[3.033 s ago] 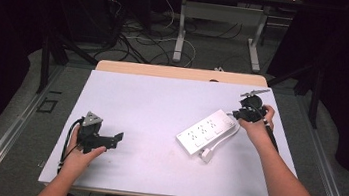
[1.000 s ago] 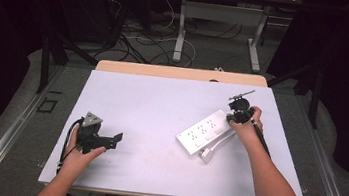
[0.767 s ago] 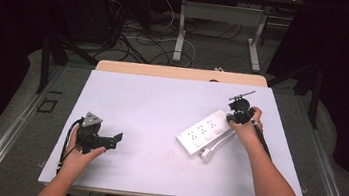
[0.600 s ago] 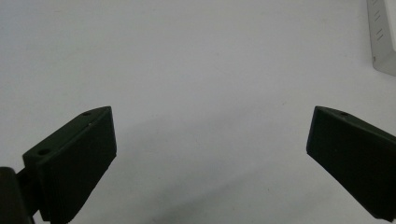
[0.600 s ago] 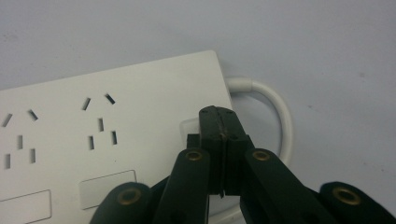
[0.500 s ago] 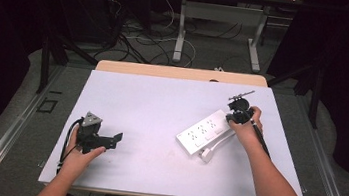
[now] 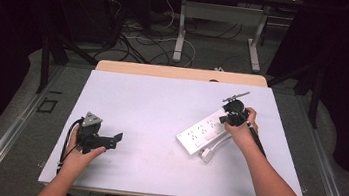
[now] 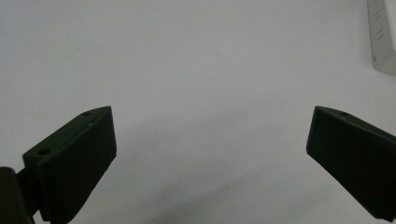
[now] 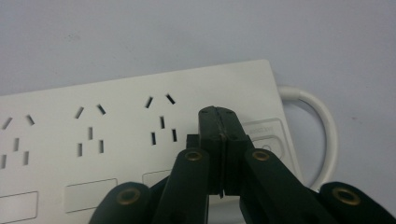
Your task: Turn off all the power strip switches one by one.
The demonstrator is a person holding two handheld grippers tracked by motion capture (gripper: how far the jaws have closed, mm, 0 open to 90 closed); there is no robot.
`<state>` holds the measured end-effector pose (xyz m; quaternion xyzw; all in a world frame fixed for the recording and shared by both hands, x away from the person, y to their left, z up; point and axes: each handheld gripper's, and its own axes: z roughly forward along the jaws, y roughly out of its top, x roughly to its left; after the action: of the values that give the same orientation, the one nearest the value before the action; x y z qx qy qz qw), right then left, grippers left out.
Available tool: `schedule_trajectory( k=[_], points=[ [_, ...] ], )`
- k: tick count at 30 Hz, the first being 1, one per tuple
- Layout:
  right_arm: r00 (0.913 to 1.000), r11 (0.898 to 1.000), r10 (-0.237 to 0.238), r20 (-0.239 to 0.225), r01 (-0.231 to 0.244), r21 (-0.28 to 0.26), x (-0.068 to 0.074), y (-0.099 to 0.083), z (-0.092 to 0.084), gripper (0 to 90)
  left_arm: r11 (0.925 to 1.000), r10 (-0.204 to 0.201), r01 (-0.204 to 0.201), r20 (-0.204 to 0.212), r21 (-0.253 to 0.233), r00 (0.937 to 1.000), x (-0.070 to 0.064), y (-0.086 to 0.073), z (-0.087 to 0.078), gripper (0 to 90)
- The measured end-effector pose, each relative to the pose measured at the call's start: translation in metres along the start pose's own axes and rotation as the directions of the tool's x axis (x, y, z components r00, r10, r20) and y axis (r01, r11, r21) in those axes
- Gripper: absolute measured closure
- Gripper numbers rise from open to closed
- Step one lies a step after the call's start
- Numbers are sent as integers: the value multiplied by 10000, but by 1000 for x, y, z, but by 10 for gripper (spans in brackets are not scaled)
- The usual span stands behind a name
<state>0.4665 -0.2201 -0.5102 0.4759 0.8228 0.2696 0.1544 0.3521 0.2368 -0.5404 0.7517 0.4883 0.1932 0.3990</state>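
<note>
One power strip [image 7: 202, 133] — two grippers, left gripper [image 7: 116, 140], right gripper [image 7: 226, 117].

A: What colour is the power strip [image 7: 203, 133]?

B: White, with dark slots in its sockets and pale grey label panels beneath them. Its cord [image 9: 322, 126] is white too.

A: And the counter [image 7: 161, 106]?

B: A pale bluish-grey sheet, plain, with a light wood strip along the far edge.

A: The tools?

B: The right hand-held gripper [image 9: 219, 122] is black with brass-coloured rivets. The left hand-held gripper [image 7: 117, 140] is black, with a grey plate on top.

A: The floor [image 7: 17, 129]?

B: Grey.
</note>
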Motion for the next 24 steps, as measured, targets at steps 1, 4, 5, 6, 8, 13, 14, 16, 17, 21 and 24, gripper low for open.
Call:
schedule_trajectory(
  k=[1,4,5,6,8,13,14,16,17,21,24],
  points=[
    [10000,10000,-25,-92,25,19,2,0,-1,900,10000,76,-76,-19,14,10000,0,0,0,14],
    [9998,9999,-91,-195,92,65,7,0,-3,900,10000,-6,6,-7,-5,10000,0,0,0,14],
    [9998,9999,-124,-178,125,55,8,0,-3,900,10000,2,-2,-5,-4,10000,0,0,0,14],
    [9998,9999,-124,-178,125,55,8,0,-3,900,10000,-3,3,-4,-2,10000,0,0,0,14],
    [9998,9999,-35,-200,38,135,10,0,-3,900,10000,5,-5,-7,0,10000,0,0,0,14],
    [9992,9995,-135,-367,146,287,14,-2,-4,900,10000,85,-85,-24,14,10000,0,0,0,14],
    [9992,9995,-135,-367,146,287,14,-2,-4,900,10000,-1,1,-8,0,10000,0,0,0,14],
    [9989,9995,-90,-459,104,287,16,-3,-4,900,10000,87,-87,-24,16,10000,0,0,0,14],
    [9985,9992,-163,-521,181,346,17,-3,-4,900,10000,86,-86,-24,21,10000,0,0,0,14],
    [9983,9990,-144,-563,167,405,19,-5,-4,900,10000,2,-2,-19,12,10000,0,0,0,15],
    [9976,9988,-175,-666,204,436,20,-7,-3,900,10000,17,-17,-21,6,10000,0,0,0,16]
  ],
)
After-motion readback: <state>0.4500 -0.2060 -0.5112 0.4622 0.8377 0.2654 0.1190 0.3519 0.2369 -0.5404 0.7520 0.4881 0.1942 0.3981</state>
